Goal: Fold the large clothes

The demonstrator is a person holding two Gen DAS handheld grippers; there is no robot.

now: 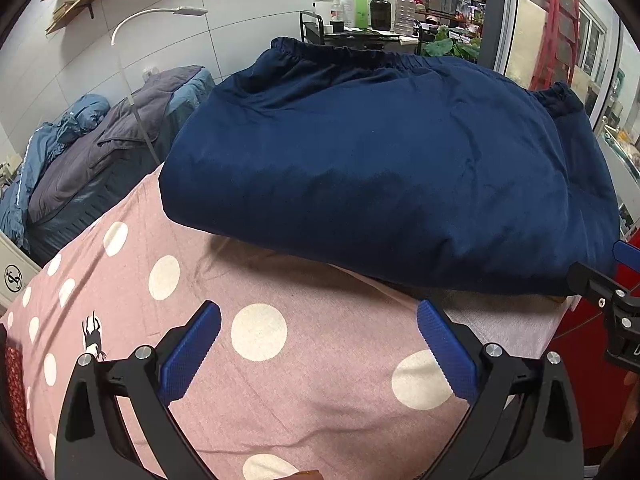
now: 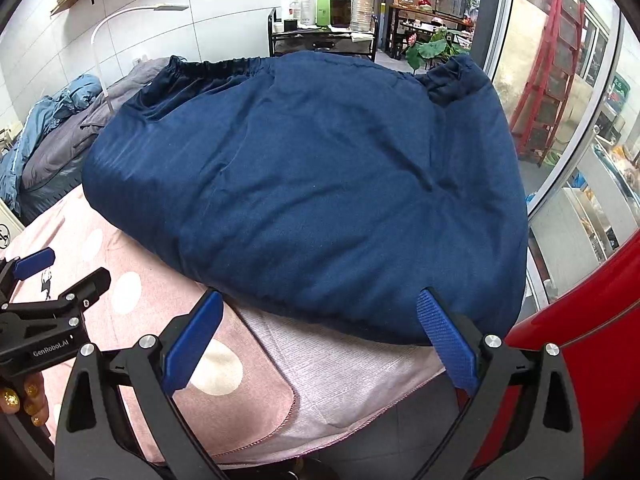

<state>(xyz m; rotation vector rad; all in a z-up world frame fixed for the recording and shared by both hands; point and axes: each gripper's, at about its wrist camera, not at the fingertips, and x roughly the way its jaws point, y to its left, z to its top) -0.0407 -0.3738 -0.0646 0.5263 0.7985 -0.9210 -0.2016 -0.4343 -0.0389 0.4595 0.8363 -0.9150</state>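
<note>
A puffy navy-blue garment [image 1: 384,168] with elastic hems lies folded in a thick bundle on a pink polka-dot cloth [image 1: 248,280]; it also shows in the right wrist view [image 2: 312,184]. My left gripper [image 1: 318,346] is open and empty over the pink cloth, just short of the garment's near edge. My right gripper [image 2: 320,334] is open and empty at the garment's near edge, its right fingertip [image 2: 430,308] against the blue fabric. The left gripper shows at the left of the right wrist view [image 2: 60,276], and the right gripper at the right edge of the left wrist view [image 1: 608,280].
A pile of grey and light-blue clothes [image 1: 92,148] lies at the back left beside a white lamp [image 1: 160,16]. A black cart with bottles [image 1: 360,4] stands behind. A red object [image 2: 580,344] is at the right. The pink cloth's edge [image 2: 280,432] hangs near me.
</note>
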